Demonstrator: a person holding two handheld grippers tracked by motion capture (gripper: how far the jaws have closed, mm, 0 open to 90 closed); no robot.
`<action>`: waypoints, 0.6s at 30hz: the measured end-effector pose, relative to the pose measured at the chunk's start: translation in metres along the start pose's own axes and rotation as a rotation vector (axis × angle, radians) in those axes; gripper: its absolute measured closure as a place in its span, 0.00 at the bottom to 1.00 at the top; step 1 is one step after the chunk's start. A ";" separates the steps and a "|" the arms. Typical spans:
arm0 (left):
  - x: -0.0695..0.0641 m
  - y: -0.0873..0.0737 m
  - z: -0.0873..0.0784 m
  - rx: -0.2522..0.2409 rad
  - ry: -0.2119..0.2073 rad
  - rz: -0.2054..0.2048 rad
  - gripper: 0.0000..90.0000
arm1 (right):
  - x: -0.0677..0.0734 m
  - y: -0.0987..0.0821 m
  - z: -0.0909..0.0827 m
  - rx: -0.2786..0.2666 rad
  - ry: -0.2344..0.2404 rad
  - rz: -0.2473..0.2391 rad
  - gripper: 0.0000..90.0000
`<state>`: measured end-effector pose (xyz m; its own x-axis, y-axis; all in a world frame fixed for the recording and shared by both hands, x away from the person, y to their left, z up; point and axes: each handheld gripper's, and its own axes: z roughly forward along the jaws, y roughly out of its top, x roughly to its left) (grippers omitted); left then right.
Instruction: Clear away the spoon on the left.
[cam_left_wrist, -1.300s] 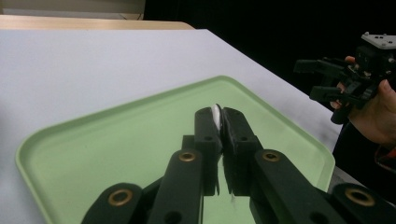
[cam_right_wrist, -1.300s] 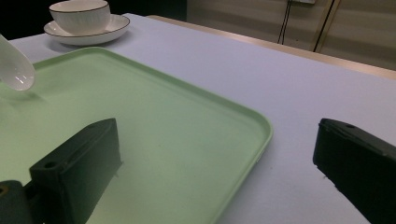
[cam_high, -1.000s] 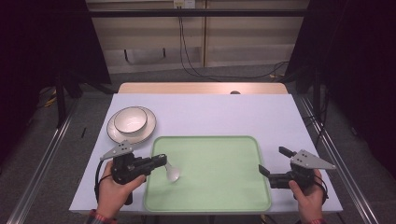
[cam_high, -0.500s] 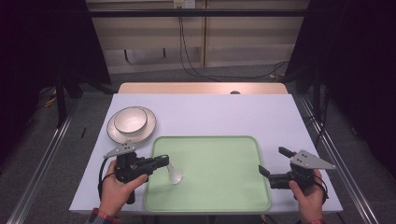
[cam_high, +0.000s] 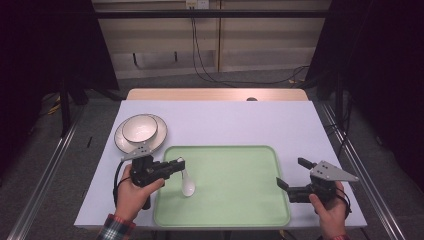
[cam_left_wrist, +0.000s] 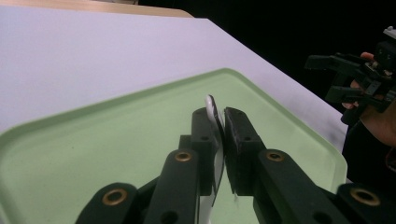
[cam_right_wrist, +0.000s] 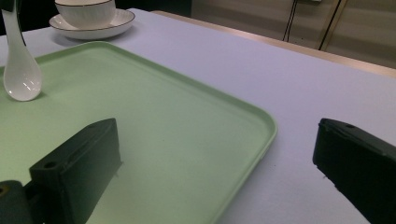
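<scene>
White tabletop, green tray (cam_high: 235, 200) near the front edge. Left gripper (cam_high: 176, 165) clamps the white spoon (cam_high: 187, 184) by its handle, bowl end touching the tray's left side. Thin edge-on grip: spoon could twist or slip, clatter. Right gripper (cam_high: 290, 176) open, idle by the tray's right rim.

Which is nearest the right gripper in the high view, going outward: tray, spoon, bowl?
From the right gripper:
1. Tray: its right rim lies just beside the jaws.
2. Spoon: over the tray's left part, its handle clamped in the left gripper.
3. Bowl: on a plate at the table's far left, past the tray.
</scene>
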<state>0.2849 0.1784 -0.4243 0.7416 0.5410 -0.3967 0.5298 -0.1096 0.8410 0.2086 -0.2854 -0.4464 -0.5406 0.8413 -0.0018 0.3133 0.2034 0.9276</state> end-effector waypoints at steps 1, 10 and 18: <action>0.000 -0.001 0.001 -0.001 0.005 0.003 0.92 | 0.000 0.000 0.000 -0.001 0.003 0.000 0.01; 0.006 -0.005 0.003 -0.002 0.023 -0.009 0.92 | 0.000 0.000 0.000 0.003 0.014 -0.004 0.01; 0.014 -0.007 0.006 0.002 0.029 -0.024 0.91 | 0.001 0.000 0.000 0.006 0.012 -0.009 0.01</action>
<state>0.2944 0.1821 -0.4378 0.7163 0.5676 -0.4058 0.5482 -0.0981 0.8305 0.2084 -0.2847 -0.4469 -0.5530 0.8332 -0.0056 0.3133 0.2142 0.9252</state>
